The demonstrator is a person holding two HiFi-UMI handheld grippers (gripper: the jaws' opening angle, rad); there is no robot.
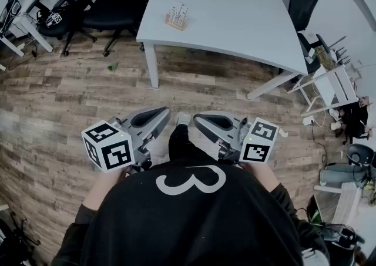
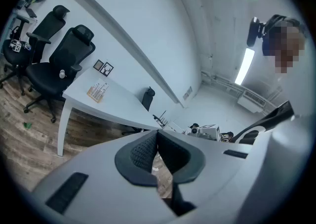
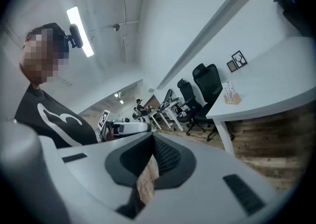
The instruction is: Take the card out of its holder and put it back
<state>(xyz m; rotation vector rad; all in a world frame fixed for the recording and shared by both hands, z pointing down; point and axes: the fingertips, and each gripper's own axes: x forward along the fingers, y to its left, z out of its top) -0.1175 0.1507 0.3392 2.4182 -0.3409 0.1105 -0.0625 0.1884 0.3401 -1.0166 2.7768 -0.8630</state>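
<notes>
— Wood-plank floor (image 1: 64,94), entry one; white table (image 1: 235,24) at its far side, entry two; black office chairs (image 1: 111,6) past the table's far left corner. We stand well back from the table.

— And the task's thing?

— Entry three: card holder (image 1: 176,22), a pale block, wooden by the look of it. It sits on the table toward its left end, well apart from us. Entry four: card (image 1: 178,11). Several white cards stand upright in the holder, their dark print too small for us to read. We cannot tell how many there are, nor which one is meant.

— Grippers?

— Entry five: left gripper (image 1: 161,113), held close to the body and pointing toward the table. Its pads are pressed together with nothing between them, and only floor shows through the slot beneath. Entry six: right gripper (image 1: 201,119), likewise closed right down and empty. It is to the right of the left one, with our leg (image 1: 176,141) between them.

— The step in hand, as we judge it?

— Approach; no card is out yet. We would walk up until the holder is near and part one gripper's jaws before reaching. We would come down on a card from above and pinch its top edge across the flat faces. The other gripper should steady the block, which looks light and may lift with the card. We would pull straight up along the slot, since a tilt could bend the card or tip the holder. For the return, we would line the bottom edge over the same slot before lowering.
</notes>
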